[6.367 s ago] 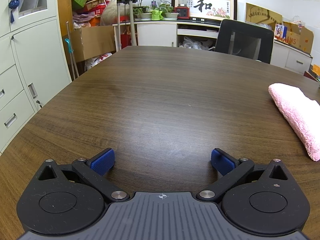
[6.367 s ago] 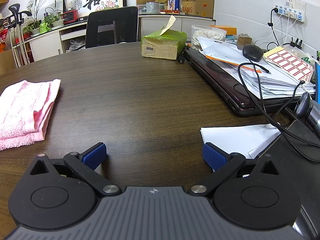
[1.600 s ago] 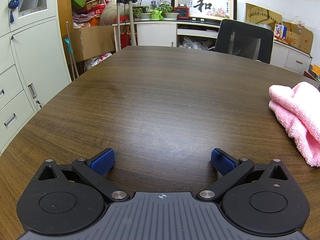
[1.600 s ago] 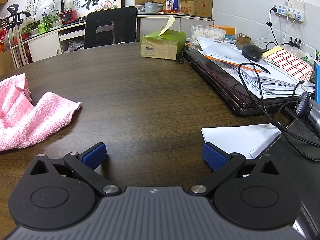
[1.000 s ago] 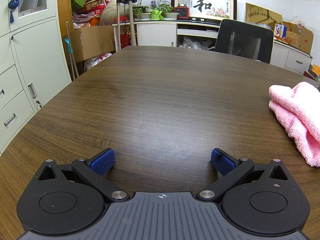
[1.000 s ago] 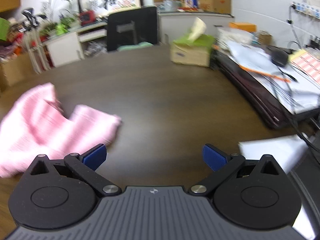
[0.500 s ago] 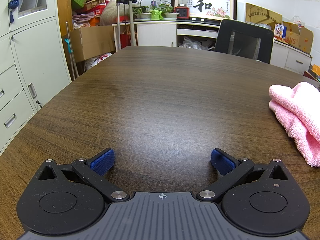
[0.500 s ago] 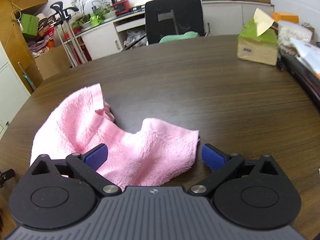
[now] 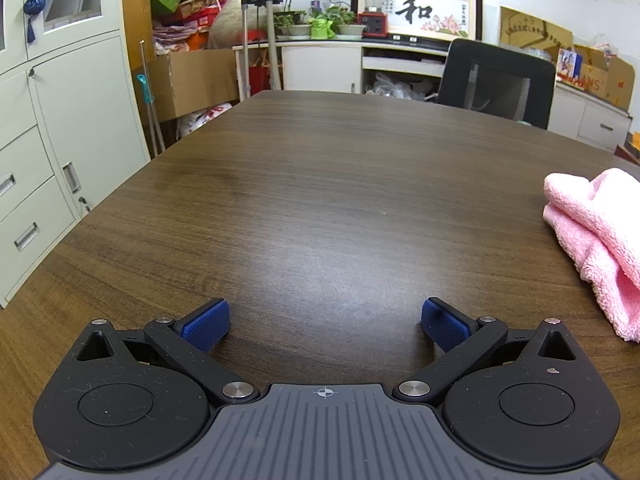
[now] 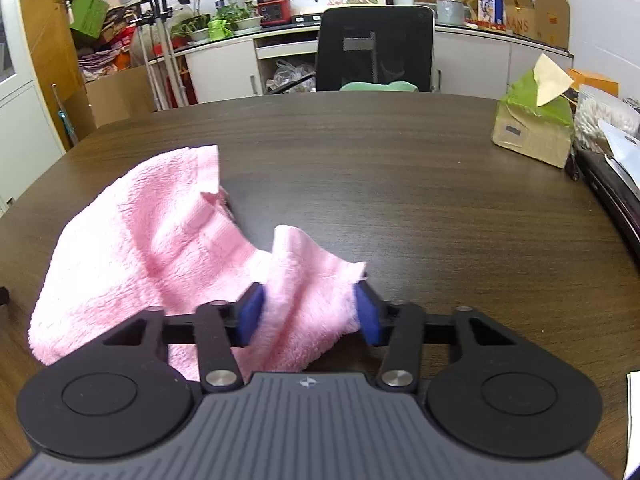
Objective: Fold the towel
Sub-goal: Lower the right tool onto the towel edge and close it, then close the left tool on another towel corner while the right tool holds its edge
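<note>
the right wrist view shows the pink towel (image 10: 132, 248) lying crumpled and unfolded on the dark wooden desk (image 10: 440, 208), spread from the left side of the desk toward the middle. the right gripper (image 10: 309, 312) has its blue pads (image 10: 251, 312) drawn in narrow on a bunched fold of the towel's near right corner, the cloth filling the gap between them and touching both. this view alone also shows the right end of the desk: a green-topped tissue box (image 10: 534, 128) with one tissue (image 10: 552, 80) standing up out of its slot, and beside it a clear tub of white cotton swabs (image 10: 604, 120) and a dark laptop edge (image 10: 608, 188). a black office chair (image 10: 374, 52) stands behind the far edge.

the left wrist view shows only the towel's (image 9: 600, 240) left portion, a rounded heap at the right border of the frame, well apart from the left gripper (image 9: 325, 322). that gripper hangs low over bare desk (image 9: 320, 200) with its blue pads (image 9: 206, 324) spread wide and nothing between them. this view alone shows the pale cabinets (image 9: 48, 140) with drawers on the left, a cardboard box (image 9: 192, 80) on the floor beside them, and the shelf clutter above it. the same chair (image 9: 496, 80) and a framed calligraphy picture (image 9: 428, 16) appear at the back in both views.
</note>
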`<action>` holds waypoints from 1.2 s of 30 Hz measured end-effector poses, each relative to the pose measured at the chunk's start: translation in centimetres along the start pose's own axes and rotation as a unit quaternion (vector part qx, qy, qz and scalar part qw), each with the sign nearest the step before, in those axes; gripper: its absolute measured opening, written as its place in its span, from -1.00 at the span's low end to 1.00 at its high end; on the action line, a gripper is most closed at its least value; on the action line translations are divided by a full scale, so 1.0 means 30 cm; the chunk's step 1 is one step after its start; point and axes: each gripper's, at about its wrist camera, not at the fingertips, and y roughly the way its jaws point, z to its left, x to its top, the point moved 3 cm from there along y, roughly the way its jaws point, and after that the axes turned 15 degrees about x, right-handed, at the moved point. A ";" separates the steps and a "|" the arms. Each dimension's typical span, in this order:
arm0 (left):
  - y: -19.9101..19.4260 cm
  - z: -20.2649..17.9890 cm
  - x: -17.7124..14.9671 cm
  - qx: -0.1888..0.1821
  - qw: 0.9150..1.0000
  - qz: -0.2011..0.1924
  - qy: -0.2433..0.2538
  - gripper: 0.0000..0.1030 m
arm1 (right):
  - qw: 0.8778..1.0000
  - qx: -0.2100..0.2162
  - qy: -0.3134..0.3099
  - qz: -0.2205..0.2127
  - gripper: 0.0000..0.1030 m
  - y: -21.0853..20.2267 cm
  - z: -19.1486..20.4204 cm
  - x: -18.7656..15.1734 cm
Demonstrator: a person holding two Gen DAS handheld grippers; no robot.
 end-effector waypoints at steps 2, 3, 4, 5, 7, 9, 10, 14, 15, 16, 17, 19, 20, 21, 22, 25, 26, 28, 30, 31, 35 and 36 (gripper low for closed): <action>-0.036 -0.027 0.025 -0.001 1.000 -0.008 0.012 1.00 | 1.000 0.008 0.001 0.000 -0.49 -0.005 0.005 -0.003; -0.076 -0.053 0.054 -0.004 1.000 -0.020 0.018 1.00 | 1.000 0.007 -0.001 0.000 -0.50 -0.006 0.009 -0.004; -0.113 -0.078 0.082 -0.009 0.999 -0.032 0.024 1.00 | 1.000 0.004 -0.007 0.000 -0.53 -0.008 0.015 -0.006; -0.133 -0.093 0.098 -0.012 0.999 -0.039 0.027 1.00 | 1.000 0.002 -0.012 0.000 -0.57 -0.011 0.021 -0.007; -0.204 -0.170 0.171 -0.031 0.997 -0.053 0.040 1.00 | 1.000 -0.001 -0.022 -0.001 -0.59 -0.016 0.034 -0.009; -0.239 -0.240 0.220 -0.051 0.996 -0.055 0.051 1.00 | 0.999 0.005 -0.035 -0.002 -0.61 -0.030 0.056 -0.016; -0.261 -0.293 0.255 -0.066 0.994 -0.057 0.060 1.00 | 0.999 0.009 -0.037 -0.004 -0.62 -0.038 0.061 -0.017; -0.286 -0.484 0.348 -0.076 0.990 -0.062 0.099 1.00 | 0.999 0.022 -0.046 -0.018 -0.64 -0.068 0.078 -0.014; -0.280 -0.524 0.366 -0.078 0.990 -0.061 0.105 1.00 | 0.998 0.034 -0.046 -0.024 -0.64 -0.085 0.079 -0.011; -0.274 -0.562 0.382 -0.080 0.989 -0.058 0.110 1.00 | 0.997 0.046 -0.047 -0.031 -0.64 -0.101 0.080 -0.007; -0.268 -0.580 0.388 -0.080 0.989 -0.056 0.111 1.00 | 0.997 0.052 -0.049 -0.034 -0.64 -0.109 0.082 -0.005; -0.245 -0.655 0.410 -0.094 0.986 -0.042 0.128 1.00 | 0.996 0.065 -0.052 -0.039 -0.64 -0.124 0.086 -0.001; -0.230 -0.681 0.411 -0.091 0.986 -0.039 0.135 1.00 | 0.995 0.071 -0.054 -0.042 -0.64 -0.132 0.088 0.001; -0.216 -0.705 0.412 -0.087 0.985 -0.036 0.142 1.00 | 0.995 0.075 -0.056 -0.041 -0.64 -0.134 0.093 0.002; -0.202 -0.729 0.413 -0.083 0.985 -0.033 0.149 1.00 | 0.994 0.079 -0.058 -0.039 -0.64 -0.137 0.098 0.003; -0.155 -0.784 0.406 -0.075 0.984 -0.018 0.162 1.00 | 0.994 0.086 -0.060 -0.034 -0.64 -0.138 0.108 0.002; -0.152 -0.795 0.409 -0.077 0.984 -0.014 0.163 1.00 | 0.994 0.087 -0.061 -0.033 -0.64 -0.138 0.111 0.003; -0.124 -0.824 0.405 -0.097 0.983 0.008 0.156 1.00 | 0.994 0.084 -0.065 -0.028 -0.63 -0.132 0.114 0.003; -0.112 -0.832 0.399 -0.109 0.981 0.022 0.158 1.00 | 0.994 0.083 -0.066 -0.023 -0.63 -0.127 0.113 0.004; -0.102 -0.843 0.392 -0.118 0.979 0.031 0.161 1.00 | 0.994 0.082 -0.064 -0.023 -0.63 -0.125 0.111 0.005; -0.081 -0.865 0.373 -0.112 0.977 0.036 0.175 0.67 | 0.995 0.081 -0.057 -0.020 -0.61 -0.120 0.101 0.008; -0.075 -0.867 0.368 -0.108 0.977 0.039 0.178 0.49 | 0.995 0.080 -0.055 -0.018 -0.60 -0.117 0.097 0.009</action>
